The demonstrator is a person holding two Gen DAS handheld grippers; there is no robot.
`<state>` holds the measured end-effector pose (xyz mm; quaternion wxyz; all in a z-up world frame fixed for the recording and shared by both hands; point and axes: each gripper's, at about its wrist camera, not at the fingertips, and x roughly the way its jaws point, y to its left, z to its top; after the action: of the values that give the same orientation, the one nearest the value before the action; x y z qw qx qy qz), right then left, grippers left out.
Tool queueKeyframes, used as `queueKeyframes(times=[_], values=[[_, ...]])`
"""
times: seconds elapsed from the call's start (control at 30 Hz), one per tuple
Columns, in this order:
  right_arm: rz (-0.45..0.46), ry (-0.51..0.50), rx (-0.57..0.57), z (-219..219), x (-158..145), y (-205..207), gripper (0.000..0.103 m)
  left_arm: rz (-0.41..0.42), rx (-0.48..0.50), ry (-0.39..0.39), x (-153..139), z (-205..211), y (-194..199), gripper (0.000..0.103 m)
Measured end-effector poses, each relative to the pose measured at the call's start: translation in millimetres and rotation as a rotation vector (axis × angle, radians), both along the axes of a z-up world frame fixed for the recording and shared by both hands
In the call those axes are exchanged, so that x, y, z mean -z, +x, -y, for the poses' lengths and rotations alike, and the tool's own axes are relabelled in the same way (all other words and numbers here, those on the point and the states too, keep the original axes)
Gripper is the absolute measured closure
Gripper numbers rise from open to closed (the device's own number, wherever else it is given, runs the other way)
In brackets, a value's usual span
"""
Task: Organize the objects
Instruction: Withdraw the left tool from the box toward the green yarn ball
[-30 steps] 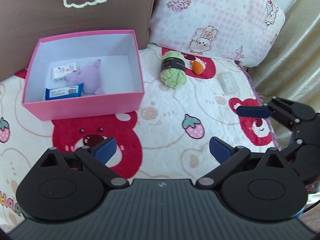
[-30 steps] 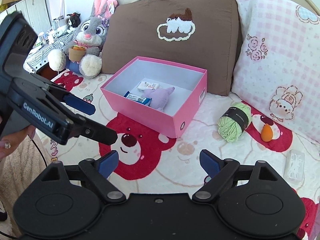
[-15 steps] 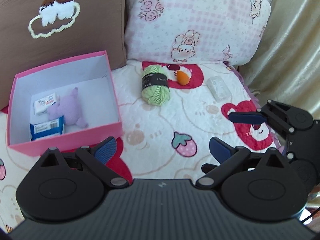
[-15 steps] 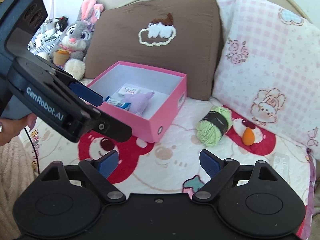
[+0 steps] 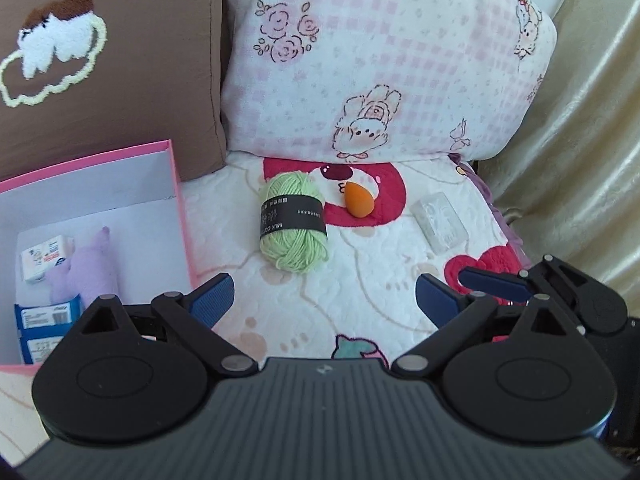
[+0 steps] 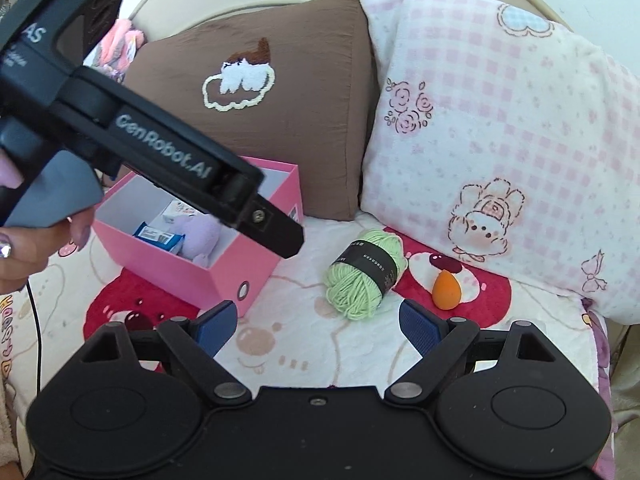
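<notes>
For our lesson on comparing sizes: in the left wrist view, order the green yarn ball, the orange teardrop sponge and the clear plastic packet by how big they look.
1. Green yarn ball with a black band, clearly largest.
2. Clear plastic packet.
3. Orange teardrop sponge, smallest.
All three lie at a similar distance on the blanket, so nearness hardly skews this.

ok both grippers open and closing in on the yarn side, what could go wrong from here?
1. The left gripper and right gripper both face the green yarn ball; the right's fingers already sit beside the left's, so they may collide.
2. The orange sponge lies just beside the yarn and could get knocked.
3. On the soft quilt the yarn may roll or squash.
</notes>
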<state>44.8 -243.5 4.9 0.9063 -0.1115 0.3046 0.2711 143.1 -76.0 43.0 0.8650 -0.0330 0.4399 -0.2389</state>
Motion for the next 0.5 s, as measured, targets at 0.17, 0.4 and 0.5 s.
queueKeyframes(times=[0.17,0.4,0.5], values=[[0.012,0.014,0.03,-7.9,20.2,17.3,0.012,0.054,-0.022,-0.023,22.9,5.9,27.8,0.006],[-0.061,-0.011,0.056,-14.3,49.7,49.4,0.012,0.019,0.014,-0.029,47.3,30.5,55.2,0.006],[-0.077,0.009,0.034,-11.4,61.7,66.3,0.012,-0.093,-0.002,-0.098,63.8,31.6,75.1,0.007]])
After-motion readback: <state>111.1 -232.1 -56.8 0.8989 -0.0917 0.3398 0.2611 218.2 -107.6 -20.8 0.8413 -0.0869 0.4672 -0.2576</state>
